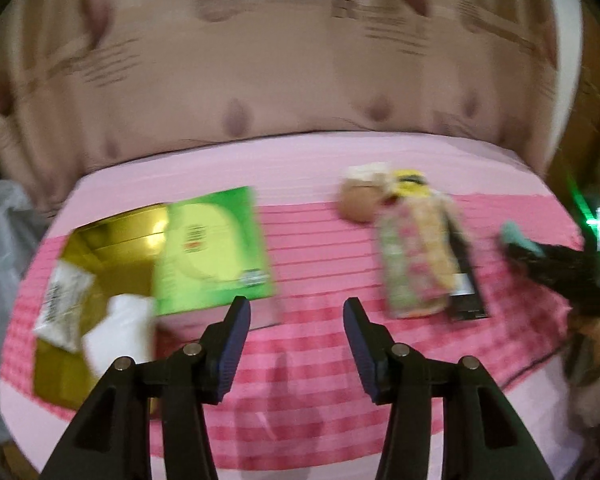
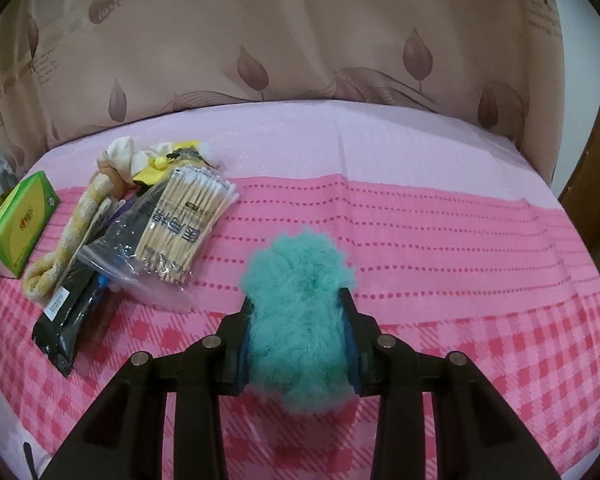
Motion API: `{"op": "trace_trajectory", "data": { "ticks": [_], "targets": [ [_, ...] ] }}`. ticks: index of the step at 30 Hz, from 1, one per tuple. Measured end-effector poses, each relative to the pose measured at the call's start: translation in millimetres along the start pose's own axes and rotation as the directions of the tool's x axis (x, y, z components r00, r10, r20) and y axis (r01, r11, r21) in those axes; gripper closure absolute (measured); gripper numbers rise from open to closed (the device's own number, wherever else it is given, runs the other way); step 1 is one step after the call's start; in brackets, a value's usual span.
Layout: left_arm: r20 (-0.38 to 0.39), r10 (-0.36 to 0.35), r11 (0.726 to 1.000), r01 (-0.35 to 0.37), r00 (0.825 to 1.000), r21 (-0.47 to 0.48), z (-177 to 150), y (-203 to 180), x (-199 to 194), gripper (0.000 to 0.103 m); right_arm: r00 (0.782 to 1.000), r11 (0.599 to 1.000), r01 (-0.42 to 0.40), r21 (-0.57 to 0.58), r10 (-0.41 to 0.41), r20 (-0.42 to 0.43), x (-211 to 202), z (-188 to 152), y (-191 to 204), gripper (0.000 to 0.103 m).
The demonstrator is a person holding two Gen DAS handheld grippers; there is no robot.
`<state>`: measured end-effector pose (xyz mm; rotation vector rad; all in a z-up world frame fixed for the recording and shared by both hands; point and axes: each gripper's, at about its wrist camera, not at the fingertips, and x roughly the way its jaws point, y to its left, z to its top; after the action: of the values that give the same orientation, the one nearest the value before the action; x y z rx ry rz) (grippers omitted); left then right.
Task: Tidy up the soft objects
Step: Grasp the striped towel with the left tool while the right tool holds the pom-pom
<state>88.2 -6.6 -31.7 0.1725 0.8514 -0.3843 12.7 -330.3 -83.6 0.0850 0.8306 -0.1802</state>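
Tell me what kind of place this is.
Probably a bedroom: the items lie on a pink checked bedspread, with a tan leaf-printed fabric backdrop behind it, perhaps a quilt or headboard, and a brown wooden frame at the right edge.

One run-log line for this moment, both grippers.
left gripper: open, empty, above pink cloth | right gripper: shut on teal fluffy ball | gold box: open, at left

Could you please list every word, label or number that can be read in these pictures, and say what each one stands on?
"R": large letter on the backdrop cloth, top left, and again at top right.
Small print beside it: partly legible, "But", "The"; the rest too small.
Chinese characters on the cotton swab pack: too distorted to read surely.
Green box logo: too small.
Black pack label: unreadable.
Left wrist view: all print blurred.
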Motion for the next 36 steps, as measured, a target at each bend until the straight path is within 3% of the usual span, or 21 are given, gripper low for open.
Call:
{"op": "trace_trajectory", "data": {
  "ticks": [4,12,15,20,28,36],
  "targets": [
    [-0.017,-0.069,0.996,0.07,0.997,0.052,14.1,-37.4,11.5,0.044,1.0,1.0,-0.001,-0.007,0.001,-0.009,3.8,-1.9,0.9,0.069],
    [-0.077,-0.163,0.98,0.171,0.984,0.104,36.8,-86.8,47.0,0.043,0.999,0.999,-0.036,0.016,0.036,-0.023,6.5,-1.3,-3.0,0.07],
    [-0.107,-0.15,0.979,0.163,0.983,0.126,43.5,-101.4,70.1,0.043,0.998,0.999,-0.049,0.021,0.049,-0.028,8.3,-0.5,-4.3,0.069],
    [-0.149,-0.071,0.988,0.09,0.986,0.123,46.2,-101.1,104.8,0.043,0.996,0.995,-0.082,0.051,0.084,-0.03,10.4,-0.9,-10.7,0.069],
    [-0.163,-0.058,0.996,0.069,0.985,0.06,40.1,-70.1,121.8,0.039,0.993,0.991,-0.109,0.079,0.111,-0.027,10.2,-0.3,-13.4,0.069],
    [-0.204,-0.071,0.995,0.085,0.976,0.057,28.6,-77.7,143.1,0.037,0.994,0.993,-0.098,0.066,0.1,-0.032,10.0,0.4,-11.5,0.068]
  ]
}}
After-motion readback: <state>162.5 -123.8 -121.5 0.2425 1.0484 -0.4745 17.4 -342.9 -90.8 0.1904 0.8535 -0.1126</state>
